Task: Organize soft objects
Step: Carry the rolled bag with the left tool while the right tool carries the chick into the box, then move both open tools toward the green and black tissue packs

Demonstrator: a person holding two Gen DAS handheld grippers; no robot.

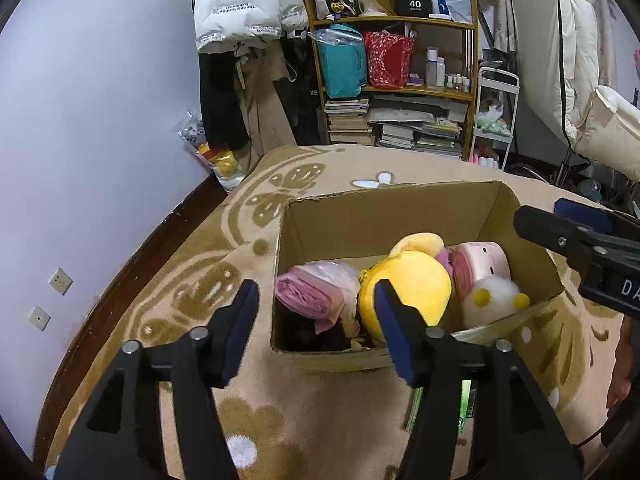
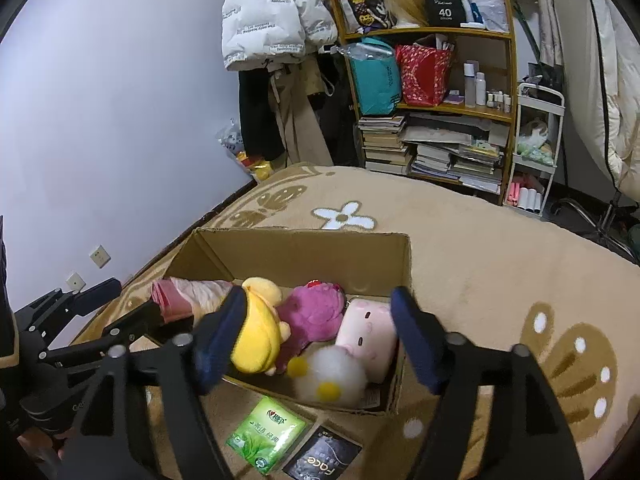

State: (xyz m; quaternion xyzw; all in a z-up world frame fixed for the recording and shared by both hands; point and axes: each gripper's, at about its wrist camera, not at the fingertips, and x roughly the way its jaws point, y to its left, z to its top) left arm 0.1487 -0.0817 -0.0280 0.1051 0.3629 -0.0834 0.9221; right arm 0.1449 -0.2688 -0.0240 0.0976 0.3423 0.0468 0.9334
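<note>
An open cardboard box (image 1: 384, 216) (image 2: 304, 252) stands on the carpet. It holds a yellow plush (image 1: 416, 280) (image 2: 260, 336), a magenta plush (image 2: 316, 312), a pink pig-face cushion (image 1: 482, 268) (image 2: 366, 332), a white fluffy toy with yellow spots (image 1: 498, 298) (image 2: 332, 380) and a pink bag roll (image 1: 316, 296) (image 2: 188, 294). My left gripper (image 1: 316, 320) is open and empty above the box's near left corner. My right gripper (image 2: 316, 332) is open and empty over the box.
A green tissue pack (image 2: 266, 434) and a black "Face" pack (image 2: 324, 454) lie on the beige patterned carpet (image 2: 500, 264) in front of the box. A wooden shelf (image 1: 400, 92) with books and bags, hanging coats and a white cart (image 1: 494, 120) stand behind.
</note>
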